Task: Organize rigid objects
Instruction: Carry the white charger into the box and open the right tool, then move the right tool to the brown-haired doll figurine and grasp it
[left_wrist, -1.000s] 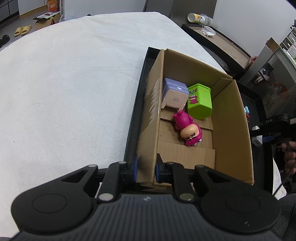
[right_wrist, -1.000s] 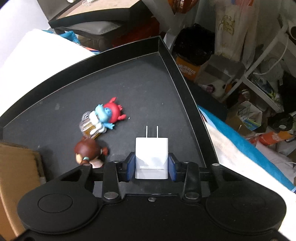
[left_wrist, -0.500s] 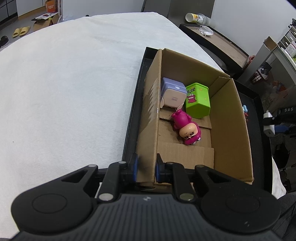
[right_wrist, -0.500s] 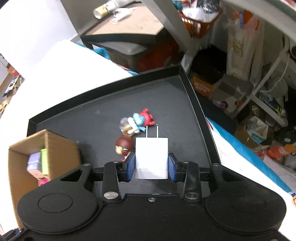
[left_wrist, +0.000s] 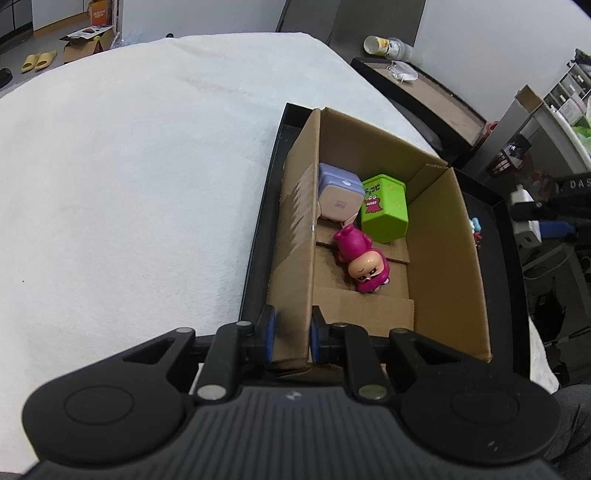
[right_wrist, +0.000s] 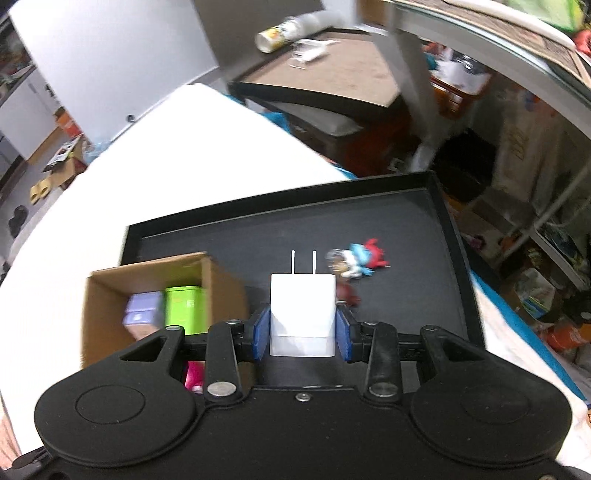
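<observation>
The left gripper (left_wrist: 290, 338) was clamped on the near wall of the open cardboard box (left_wrist: 443, 266), one blue pad outside the wall and one inside. The box stood at the left end of a black tray (right_wrist: 424, 221), which lay on a white-covered tabletop (left_wrist: 129, 184).

Inside the box three toys lay close together: a lavender cube-shaped toy (left_wrist: 338, 195) against the left wall, a green box with a cartoon face (left_wrist: 384, 208) just beside it, and a magenta figurine (left_wrist: 364, 264) on its back in front of both, its feet touching the lavender toy.

The right gripper (right_wrist: 303, 328) was closed on a white USB charger plug (right_wrist: 303, 310) — the blue pads pressed its two sides and the two metal prongs pointed away from the camera. It was held above the tray, to the right of the box. Beyond it, on the tray floor, lay a small blue-and-red figurine (right_wrist: 360, 260); a brown-headed figure (right_wrist: 349, 293) showed just past the plug's right edge, mostly hidden.

The right-wrist view was blurred.
</observation>
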